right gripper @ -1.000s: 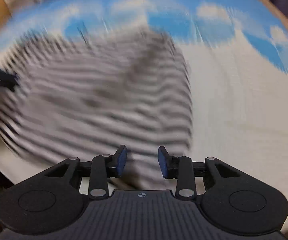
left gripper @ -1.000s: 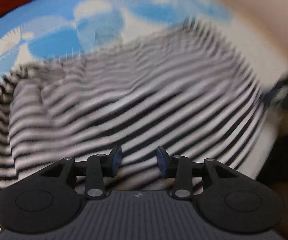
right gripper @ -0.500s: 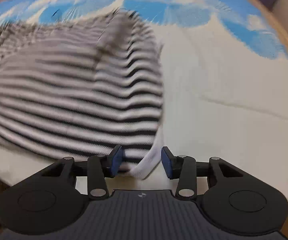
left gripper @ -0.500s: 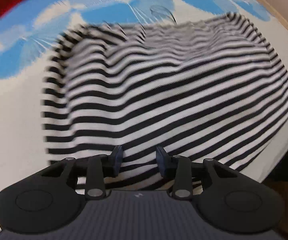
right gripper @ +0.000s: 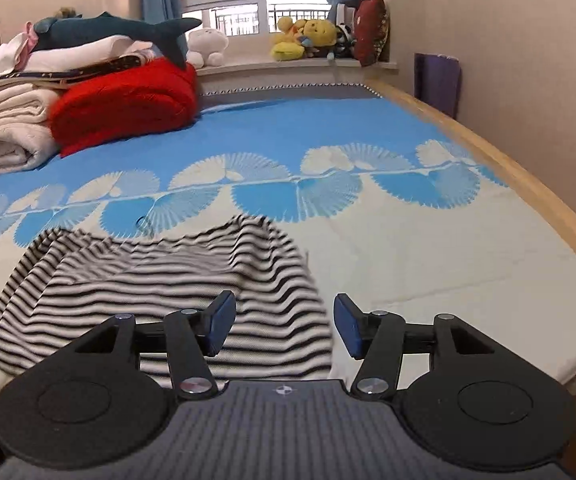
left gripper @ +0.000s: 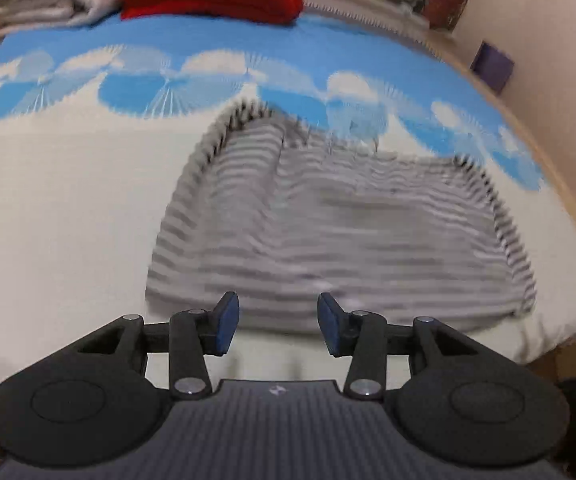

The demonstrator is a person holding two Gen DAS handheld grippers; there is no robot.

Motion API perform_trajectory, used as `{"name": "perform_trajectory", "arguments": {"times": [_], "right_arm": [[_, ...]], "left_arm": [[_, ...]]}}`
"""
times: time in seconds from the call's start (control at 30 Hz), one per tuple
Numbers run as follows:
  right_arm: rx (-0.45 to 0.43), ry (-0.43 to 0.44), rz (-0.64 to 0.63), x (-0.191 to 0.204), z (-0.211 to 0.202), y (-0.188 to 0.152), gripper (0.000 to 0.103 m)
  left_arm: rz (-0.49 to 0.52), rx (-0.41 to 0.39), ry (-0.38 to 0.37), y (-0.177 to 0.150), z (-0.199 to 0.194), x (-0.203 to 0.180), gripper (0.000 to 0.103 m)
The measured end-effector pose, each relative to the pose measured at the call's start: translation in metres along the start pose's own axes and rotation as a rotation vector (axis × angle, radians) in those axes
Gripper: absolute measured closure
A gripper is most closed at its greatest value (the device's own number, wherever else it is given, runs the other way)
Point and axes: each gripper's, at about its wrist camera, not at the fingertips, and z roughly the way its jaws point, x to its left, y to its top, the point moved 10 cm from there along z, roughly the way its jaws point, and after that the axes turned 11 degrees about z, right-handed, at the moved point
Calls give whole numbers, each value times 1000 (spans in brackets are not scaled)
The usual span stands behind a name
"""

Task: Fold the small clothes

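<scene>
A black-and-white striped shirt point(left gripper: 328, 232) lies spread on the bed near its front edge, blurred in the left wrist view. The same striped shirt point(right gripper: 159, 300) shows sharper in the right wrist view, with its sleeves folded in over the body. My left gripper point(left gripper: 277, 328) hovers above the shirt's near hem, its jaws opening with nothing between them. My right gripper point(right gripper: 283, 330) hangs above the shirt's right corner, its jaws opening too and free of cloth.
The bed sheet point(right gripper: 428, 264) is white with a blue fan pattern. A red blanket point(right gripper: 127, 104), white folded towels point(right gripper: 7, 128) and a plush shark point(right gripper: 107, 30) are stacked at the bed's far left. A wooden bed frame point(right gripper: 528, 188) runs along the right. Plush toys point(right gripper: 308, 38) sit on the windowsill.
Both grippers have risen and pulled back from the shirt. The right gripper let go of the white hem that lay between its jaws, and its jaws widened. The shirt now lies flat.
</scene>
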Motion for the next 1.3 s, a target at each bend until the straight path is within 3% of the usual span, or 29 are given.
{"name": "perform_trajectory", "arguments": {"times": [0.13,0.27,0.4,0.53,0.7,0.8,0.97,1.1,1.2,1.23,1.27,1.3], "right_arm": [[0,12,13,12,-11,-9,47],[5,5,-16,24,-17,-9,47],[-16,6,-91,27,-15,-11,39],[74,-57,-50,10,16,-32,44],[47,-47,-19,6,28,-25,45],[31,-44,28,1,27,-18,45],[26,-61,71,-8,30,-14,44],[34,-86,74,-14,33,-15,44],[46,-117,84,-22,33,-18,44],[52,-126,91,-25,33,-19,44],[58,-135,97,-28,34,-20,44],[66,-145,102,-31,34,-22,44]], "left_arm": [[109,-21,78,-3,-2,-6,55],[82,-10,100,-9,7,6,55],[-12,18,79,-9,19,18,56],[-113,23,30,-8,29,24,56],[-305,66,-49,-9,47,41,55],[-440,112,-81,-10,63,51,42],[-577,178,-71,-14,92,60,37],[-607,145,-27,-8,101,65,38],[-569,133,18,-3,102,60,50],[-553,131,29,-2,102,59,67],[-547,127,36,0,102,59,77],[-552,120,36,2,103,59,81]]}}
